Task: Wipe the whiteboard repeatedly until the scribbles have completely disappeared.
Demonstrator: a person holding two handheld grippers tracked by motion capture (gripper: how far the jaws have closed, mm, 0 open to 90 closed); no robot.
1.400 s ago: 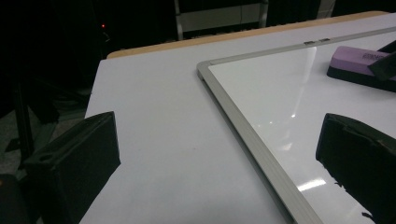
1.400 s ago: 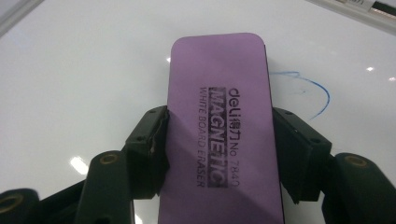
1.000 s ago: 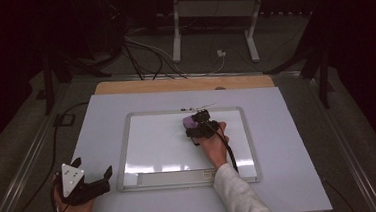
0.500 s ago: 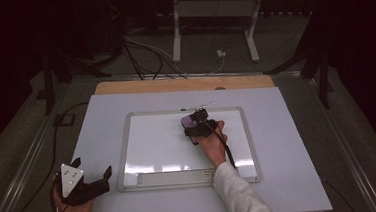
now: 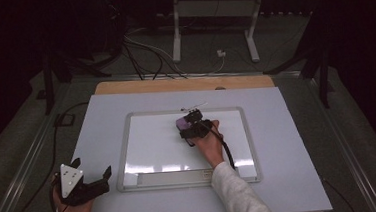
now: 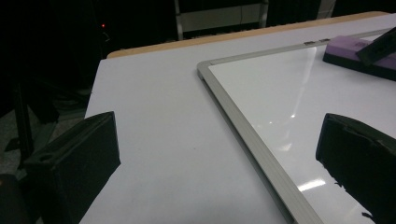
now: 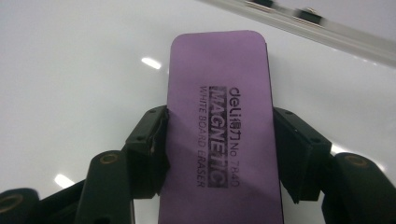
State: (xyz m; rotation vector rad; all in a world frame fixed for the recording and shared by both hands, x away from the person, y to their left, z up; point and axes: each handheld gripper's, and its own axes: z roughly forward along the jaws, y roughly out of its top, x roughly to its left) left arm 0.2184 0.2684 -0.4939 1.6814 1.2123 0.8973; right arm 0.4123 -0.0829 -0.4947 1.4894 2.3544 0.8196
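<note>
Right gripper (image 5: 190,125) is clamped on the flat purple rectangular whiteboard eraser (image 7: 222,126), one black jaw pressed against each long side; the label reads "deli MAGNETIC WHITE BOARD ERASER". The eraser sits face-down on the white, silver-framed rectangular whiteboard (image 5: 154,153), in the upper middle of the panel, near the top frame rail. In the left gripper view the same eraser shows at the far edge of the board with its dark felt base against the surface. The board surface around it looks clean and glossy, with light glints only. Left gripper (image 5: 92,180) rests at the near left corner of the pale grey table top (image 5: 288,129), just off the board's lower left corner, jaws spread wide with nothing between them. A bare wooden strip (image 5: 184,84) runs along the table's far edge.
</note>
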